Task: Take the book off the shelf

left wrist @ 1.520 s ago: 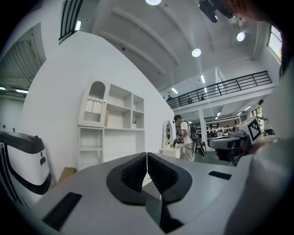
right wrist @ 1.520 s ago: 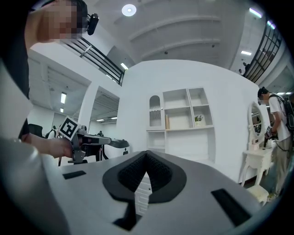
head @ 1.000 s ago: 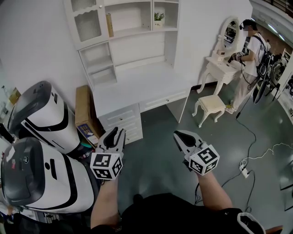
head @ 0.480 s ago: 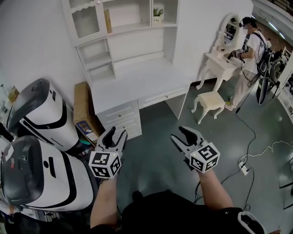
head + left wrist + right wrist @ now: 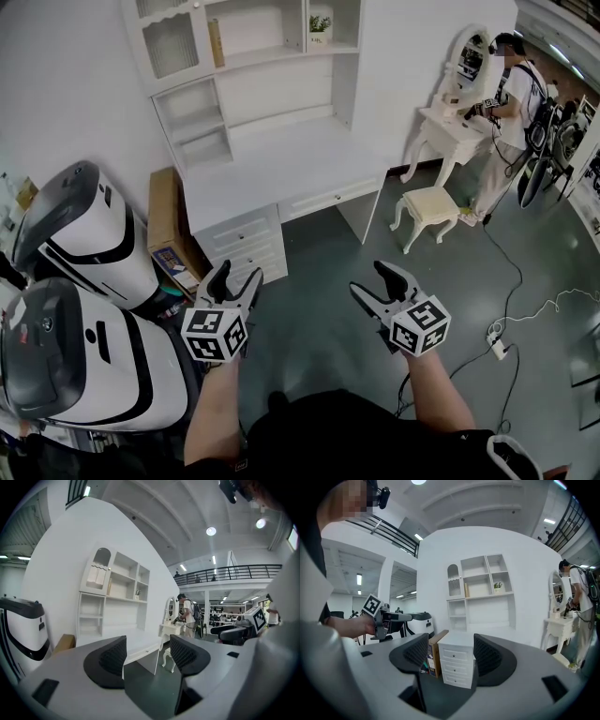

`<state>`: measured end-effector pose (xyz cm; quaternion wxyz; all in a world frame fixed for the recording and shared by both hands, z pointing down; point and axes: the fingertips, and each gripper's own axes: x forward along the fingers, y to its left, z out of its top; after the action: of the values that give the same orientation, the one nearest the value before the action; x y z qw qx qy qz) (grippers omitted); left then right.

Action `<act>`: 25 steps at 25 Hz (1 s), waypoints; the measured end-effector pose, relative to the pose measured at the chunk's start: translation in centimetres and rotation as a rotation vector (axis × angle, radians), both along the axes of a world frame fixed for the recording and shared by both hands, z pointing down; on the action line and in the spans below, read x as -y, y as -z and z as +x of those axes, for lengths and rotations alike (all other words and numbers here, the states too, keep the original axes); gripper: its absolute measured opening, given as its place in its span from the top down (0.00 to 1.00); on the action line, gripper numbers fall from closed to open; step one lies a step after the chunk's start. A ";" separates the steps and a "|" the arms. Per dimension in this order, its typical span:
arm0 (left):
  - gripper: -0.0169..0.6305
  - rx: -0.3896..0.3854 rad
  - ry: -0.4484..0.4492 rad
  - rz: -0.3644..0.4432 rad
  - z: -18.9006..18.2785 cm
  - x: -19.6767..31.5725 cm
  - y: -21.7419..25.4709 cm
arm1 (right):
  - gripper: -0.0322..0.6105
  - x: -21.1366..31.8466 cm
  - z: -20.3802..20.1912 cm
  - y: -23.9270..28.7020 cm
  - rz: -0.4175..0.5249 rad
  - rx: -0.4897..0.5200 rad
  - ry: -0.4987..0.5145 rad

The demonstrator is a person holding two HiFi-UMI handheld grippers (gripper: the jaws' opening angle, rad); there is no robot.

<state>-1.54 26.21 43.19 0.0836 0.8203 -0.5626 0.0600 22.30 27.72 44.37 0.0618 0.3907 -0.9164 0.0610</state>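
Well, barely started: slim tan book [image 5: 217, 42] upright on the white wooden shelf [image 5: 281, 58], far off; my left tongs [image 5: 235, 274] and right tongs [image 5: 371, 281] have just been opening wide, both empty.

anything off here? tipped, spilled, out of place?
Nothing spilled or damaged. The book stands upright on the upper shelf. The only untidy bits are a cardboard box standing on edge between the desk and the white machine, and a power strip lying loose on the floor at right.
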 end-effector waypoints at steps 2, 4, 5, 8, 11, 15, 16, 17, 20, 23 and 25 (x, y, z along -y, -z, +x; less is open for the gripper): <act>0.54 0.003 -0.006 -0.008 0.9 0.2 -0.1 | 0.48 0.1 0.8 0.0 0.003 0.004 -0.001; 0.54 0.010 -0.015 -0.008 2.0 0.4 0.0 | 0.48 0.2 1.9 0.1 0.006 0.011 -0.003; 0.53 0.015 -0.020 -0.006 2.6 0.5 0.0 | 0.48 0.2 2.4 0.2 0.008 0.015 -0.005; 0.53 0.026 -0.022 0.005 4.4 0.6 0.3 | 0.48 0.3 4.0 0.3 0.011 0.027 -0.002; 0.53 0.023 -0.008 0.015 6.4 0.4 0.4 | 0.48 -0.2 5.3 0.4 0.016 0.031 0.022; 0.53 0.008 -0.005 0.000 8.7 0.1 -0.6 | 0.48 -0.6 7.0 -0.2 0.015 0.026 0.044; 0.53 0.005 -0.008 -0.012 9.0 0.2 -1.1 | 0.48 -0.5 7.4 -0.4 0.008 0.028 0.042; 0.53 0.003 -0.012 -0.025 9.3 0.3 -1.6 | 0.48 -0.3 7.8 -0.7 -0.001 0.033 0.038; 0.53 -0.011 -0.018 -0.049 9.7 1.3 -2.5 | 0.48 0.5 8.6 -1.7 -0.031 0.044 0.032; 0.53 -0.022 -0.029 -0.048 10.0 3.5 -2.8 | 0.48 2.2 9.1 -2.6 -0.053 0.041 0.023; 0.53 -0.022 -0.040 -0.052 10.0 5.5 -3.2 | 0.48 3.8 9.0 -3.0 -0.060 0.040 0.013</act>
<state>8.50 20.69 46.38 0.1099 0.8295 -0.5435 0.0672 31.32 23.95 47.39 0.0555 0.3814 -0.9177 0.0960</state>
